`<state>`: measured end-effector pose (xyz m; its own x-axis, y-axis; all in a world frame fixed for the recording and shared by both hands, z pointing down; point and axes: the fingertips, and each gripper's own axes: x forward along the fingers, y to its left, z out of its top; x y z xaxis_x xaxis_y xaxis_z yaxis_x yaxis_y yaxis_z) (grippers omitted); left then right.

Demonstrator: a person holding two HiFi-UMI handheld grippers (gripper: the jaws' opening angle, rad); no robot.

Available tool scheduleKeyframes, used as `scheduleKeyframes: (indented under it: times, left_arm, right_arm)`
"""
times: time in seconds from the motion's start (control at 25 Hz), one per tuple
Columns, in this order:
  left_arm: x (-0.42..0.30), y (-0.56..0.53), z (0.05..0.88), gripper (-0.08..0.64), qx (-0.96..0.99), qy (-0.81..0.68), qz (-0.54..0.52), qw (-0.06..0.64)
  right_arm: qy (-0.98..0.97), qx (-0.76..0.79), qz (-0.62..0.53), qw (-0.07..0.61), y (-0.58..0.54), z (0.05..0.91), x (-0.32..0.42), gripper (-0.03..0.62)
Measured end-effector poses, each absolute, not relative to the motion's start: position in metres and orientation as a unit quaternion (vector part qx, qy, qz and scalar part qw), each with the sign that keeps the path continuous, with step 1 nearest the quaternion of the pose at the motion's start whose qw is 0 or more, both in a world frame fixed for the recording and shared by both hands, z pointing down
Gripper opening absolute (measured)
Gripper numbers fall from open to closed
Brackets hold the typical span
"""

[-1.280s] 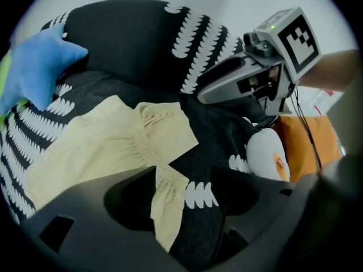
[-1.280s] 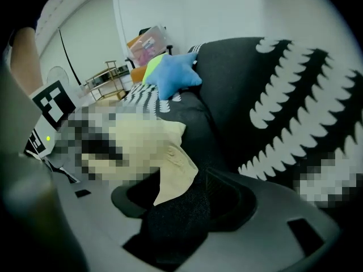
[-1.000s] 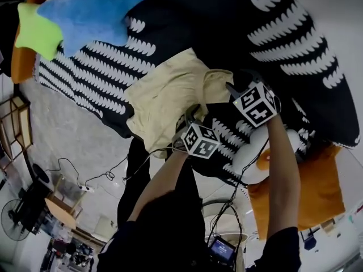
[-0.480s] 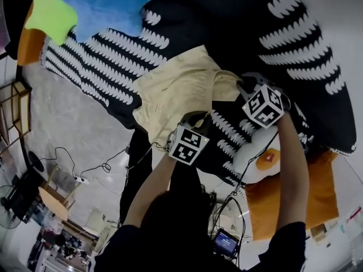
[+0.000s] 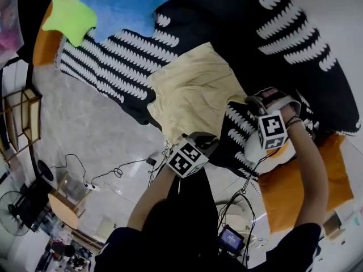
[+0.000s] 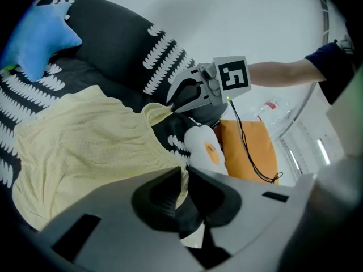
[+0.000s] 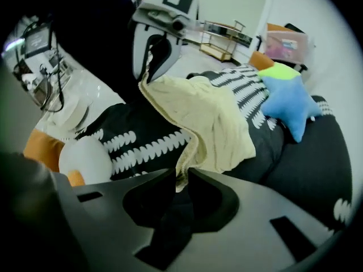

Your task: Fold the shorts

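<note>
Left gripper [image 6: 185,173] and right gripper [image 7: 182,177] each pinch the shorts [image 5: 193,89] by the hem at the front edge of the sofa [image 5: 238,16], and they should probably lift level and taut.

Left gripper [image 6: 184,177] and right gripper [image 7: 180,177] are each clamped on an edge of the shorts [image 5: 193,89], jaws nearly together; both arms are stretched forward.
</note>
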<state>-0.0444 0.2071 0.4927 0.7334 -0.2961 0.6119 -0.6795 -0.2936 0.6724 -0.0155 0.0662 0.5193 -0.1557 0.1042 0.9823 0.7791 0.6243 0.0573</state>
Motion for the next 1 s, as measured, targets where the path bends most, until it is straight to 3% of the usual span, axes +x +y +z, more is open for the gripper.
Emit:
scheduleKeyframes:
  times: [0.28,0.44,0.48,0.56,0.64,0.8,0.92,1.0]
  left_arm:
    - [-0.014,0.257,0.466,0.041,0.808,-0.272,0.213,0.477]
    - [-0.007,0.272,0.477,0.043,0.793,-0.295,0.215,0.488]
    - [-0.004,0.276,0.485,0.043,0.786,-0.297,0.222,0.494]
    - [0.004,0.283,0.505,0.043,0.777,-0.294,0.245,0.499]
    - [0.01,0.287,0.521,0.043,0.774,-0.284,0.278,0.494]
    - [0.019,0.292,0.541,0.043,0.765,-0.272,0.3,0.501]
    - [0.015,0.298,0.55,0.043,0.758,-0.275,0.289,0.517]
    - [0.013,0.301,0.55,0.043,0.754,-0.278,0.285,0.522]
  right_arm:
    - [-0.552,-0.354,-0.421,0.627,0.08,0.508,0.063,0.066]
    - [-0.62,-0.272,-0.334,0.655,0.075,0.51,0.069,0.046]
    - [-0.654,-0.249,-0.294,0.651,0.08,0.512,0.062,0.053]
    - [-0.688,-0.243,-0.255,0.634,0.092,0.522,0.051,0.142]
    - [-0.675,-0.299,-0.291,0.608,0.108,0.541,0.047,0.188]
    - [-0.636,-0.369,-0.389,0.554,0.129,0.584,0.047,0.198]
    - [-0.629,-0.37,-0.391,0.561,0.13,0.615,0.046,0.204]
    - [-0.628,-0.372,-0.39,0.562,0.129,0.621,0.046,0.14]
